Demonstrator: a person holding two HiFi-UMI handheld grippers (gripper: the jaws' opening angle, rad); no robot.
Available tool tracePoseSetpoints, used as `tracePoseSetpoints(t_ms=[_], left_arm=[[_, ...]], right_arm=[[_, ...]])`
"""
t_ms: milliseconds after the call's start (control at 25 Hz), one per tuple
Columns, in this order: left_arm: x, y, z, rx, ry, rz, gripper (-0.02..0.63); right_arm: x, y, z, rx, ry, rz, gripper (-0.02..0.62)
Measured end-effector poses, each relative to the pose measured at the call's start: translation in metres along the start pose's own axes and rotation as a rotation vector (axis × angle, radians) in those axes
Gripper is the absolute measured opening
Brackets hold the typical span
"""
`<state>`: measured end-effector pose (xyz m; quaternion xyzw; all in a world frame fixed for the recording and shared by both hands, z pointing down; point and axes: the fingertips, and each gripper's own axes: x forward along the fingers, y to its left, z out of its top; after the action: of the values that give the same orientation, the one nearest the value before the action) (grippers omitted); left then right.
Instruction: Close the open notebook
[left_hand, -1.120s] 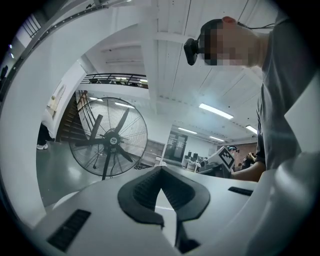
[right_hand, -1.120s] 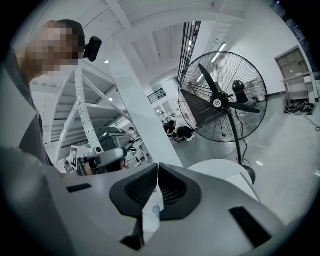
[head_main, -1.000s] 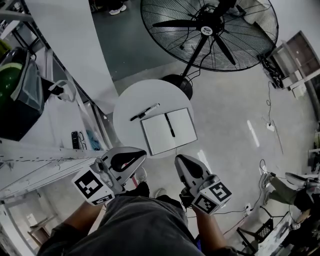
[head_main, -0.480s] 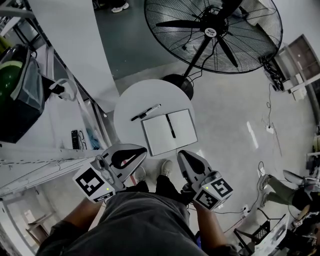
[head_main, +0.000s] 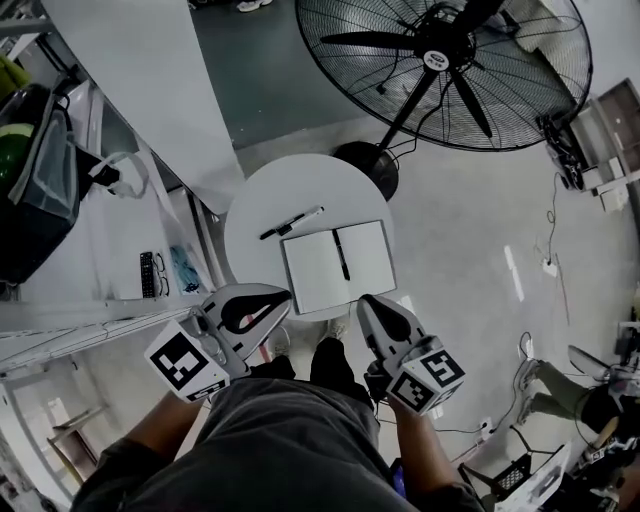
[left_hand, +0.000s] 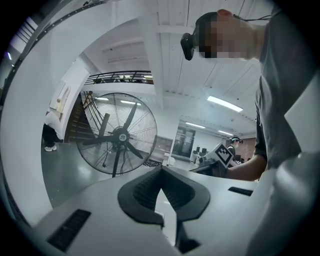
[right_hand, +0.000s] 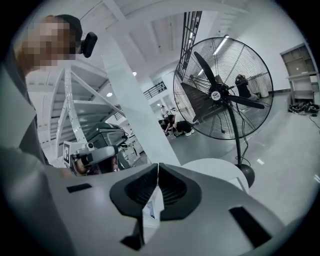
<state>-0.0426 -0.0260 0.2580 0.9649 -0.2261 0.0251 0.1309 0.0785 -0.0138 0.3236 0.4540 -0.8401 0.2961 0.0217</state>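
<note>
Approach: left gripper (head_main: 284, 296) and right gripper (head_main: 364, 300) (both pressed together, empty) hang short of the open notebook (head_main: 315, 270) ahead; next, probably lift one cover.

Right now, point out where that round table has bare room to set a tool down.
The table is bare in two places: the far part, between the marker and the rim by the fan base, and the left strip, between the notebook and the rim. The near right is crowded: the notebook, pen on its fold, reaches the edge.
</note>
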Motion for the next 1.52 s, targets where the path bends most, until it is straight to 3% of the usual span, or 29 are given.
tracePoseSetpoints(t_ms=[600,840,1040,1240,1520], left_arm=[[0.107,0.025,-0.044,-0.050,0.092,0.105,0.012],[0.142,0.034,-0.074,-0.114,0.150,0.157,0.012],[0.160,0.037,-0.091,-0.117,0.158,0.195,0.012],[0.169,0.033,-0.112,-0.214,0.236,0.235,0.012],[0.177,0.033,-0.134,-0.248,0.279,0.255,0.012]], right_arm=[[0.019,-0.124,-0.010,0.047,0.146,0.072,0.021],[0.026,-0.173,-0.027,0.054,0.209,0.091,0.021],[0.031,-0.206,-0.049,0.047,0.265,0.093,0.021],[0.036,-0.237,-0.066,0.052,0.314,0.084,0.023],[0.045,-0.276,-0.102,0.069,0.379,0.054,0.025]])
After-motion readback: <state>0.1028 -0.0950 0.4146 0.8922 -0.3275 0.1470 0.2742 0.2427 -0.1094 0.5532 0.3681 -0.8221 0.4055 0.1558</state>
